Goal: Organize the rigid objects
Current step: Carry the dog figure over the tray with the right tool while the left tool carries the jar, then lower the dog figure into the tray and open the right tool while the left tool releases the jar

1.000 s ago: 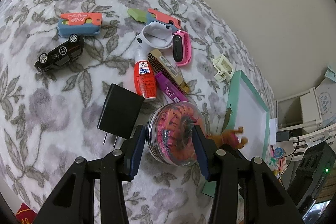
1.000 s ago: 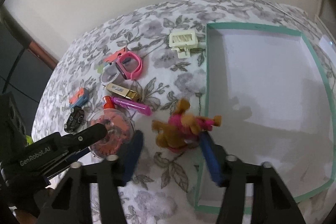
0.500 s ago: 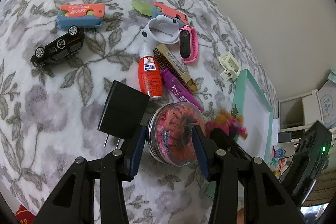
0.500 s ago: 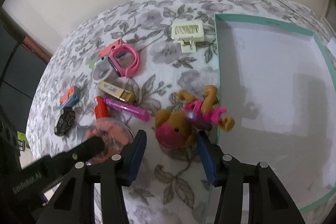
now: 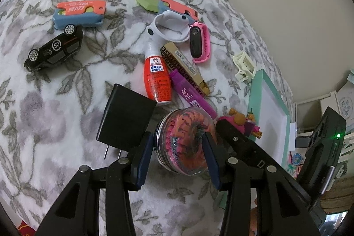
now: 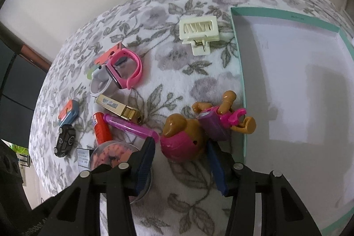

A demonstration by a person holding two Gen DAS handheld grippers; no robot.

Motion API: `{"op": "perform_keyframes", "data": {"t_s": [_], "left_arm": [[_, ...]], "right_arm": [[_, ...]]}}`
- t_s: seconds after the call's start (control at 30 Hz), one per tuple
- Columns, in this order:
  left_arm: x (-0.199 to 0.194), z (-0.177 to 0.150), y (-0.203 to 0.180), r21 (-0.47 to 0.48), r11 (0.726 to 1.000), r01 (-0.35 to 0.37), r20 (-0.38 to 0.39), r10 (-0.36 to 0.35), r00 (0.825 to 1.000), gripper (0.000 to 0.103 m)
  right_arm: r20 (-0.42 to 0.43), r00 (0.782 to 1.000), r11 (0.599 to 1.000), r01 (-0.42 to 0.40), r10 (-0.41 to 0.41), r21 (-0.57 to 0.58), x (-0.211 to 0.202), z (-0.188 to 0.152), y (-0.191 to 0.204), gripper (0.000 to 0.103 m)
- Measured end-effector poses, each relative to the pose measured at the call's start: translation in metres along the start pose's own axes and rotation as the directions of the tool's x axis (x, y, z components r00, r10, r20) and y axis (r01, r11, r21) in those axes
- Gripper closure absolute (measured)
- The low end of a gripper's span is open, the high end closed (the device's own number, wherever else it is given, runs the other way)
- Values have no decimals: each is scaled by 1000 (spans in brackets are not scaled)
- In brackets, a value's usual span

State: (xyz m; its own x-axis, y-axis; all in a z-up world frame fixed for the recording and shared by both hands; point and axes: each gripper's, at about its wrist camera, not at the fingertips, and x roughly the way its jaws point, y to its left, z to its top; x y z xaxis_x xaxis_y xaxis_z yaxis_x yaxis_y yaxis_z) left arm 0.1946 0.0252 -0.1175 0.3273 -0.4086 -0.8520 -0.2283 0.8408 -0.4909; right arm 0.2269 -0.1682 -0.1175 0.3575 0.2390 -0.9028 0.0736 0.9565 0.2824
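A round clear jar (image 5: 183,143) packed with pink and orange hair ties sits between the blue pads of my left gripper (image 5: 177,141), which is shut on it. The jar also shows in the right wrist view (image 6: 110,152). A brown and pink toy figure (image 6: 212,123) lies on the flowered blanket beside the teal box (image 6: 241,81). My right gripper (image 6: 180,144) straddles the toy's round head, its jaws closing, with a small gap still showing at the left pad. One of its black fingers (image 5: 239,138) reaches in beside the jar.
A black charger (image 5: 126,118), red bottle (image 5: 156,81), purple tube (image 5: 190,92), gold box (image 5: 183,68), pink band (image 5: 199,41), white band (image 5: 168,25), toy car (image 5: 53,50) and blue-orange cutter (image 5: 79,14) lie close together. A cream hair clip (image 6: 199,32) lies near the box, whose inside is white.
My right gripper has come down and closer to the toy figure, so its head now lies between the jaws. The left gripper has kept its hold on the jar.
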Motion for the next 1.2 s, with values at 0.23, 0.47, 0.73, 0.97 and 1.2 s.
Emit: {"op": "perform_keyframes", "data": {"t_s": [0.23, 0.47, 0.73, 0.97, 1.2], "left_arm": [[0, -1, 0, 5, 1000, -7, 3, 7, 1000, 56], [-11, -2, -8, 50, 999, -3, 34, 2, 999, 56], [-36, 9, -41, 88, 995, 42, 80, -49, 996, 56], [-44, 22, -99, 106, 990, 92, 92, -102, 990, 56], [-21, 15, -150, 127, 985, 115, 47, -122, 991, 56]], "right_arm": [[2, 1000, 999, -16, 16, 30, -3, -1, -5, 58], [81, 994, 994, -83, 77, 75, -28, 1, -11, 59], [244, 959, 977, -179, 146, 118, -76, 13, -22, 59], [381, 921, 984, -131, 75, 124, -123, 23, -41, 61], [445, 892, 987, 5, -77, 160, -151, 24, -72, 61]]}}
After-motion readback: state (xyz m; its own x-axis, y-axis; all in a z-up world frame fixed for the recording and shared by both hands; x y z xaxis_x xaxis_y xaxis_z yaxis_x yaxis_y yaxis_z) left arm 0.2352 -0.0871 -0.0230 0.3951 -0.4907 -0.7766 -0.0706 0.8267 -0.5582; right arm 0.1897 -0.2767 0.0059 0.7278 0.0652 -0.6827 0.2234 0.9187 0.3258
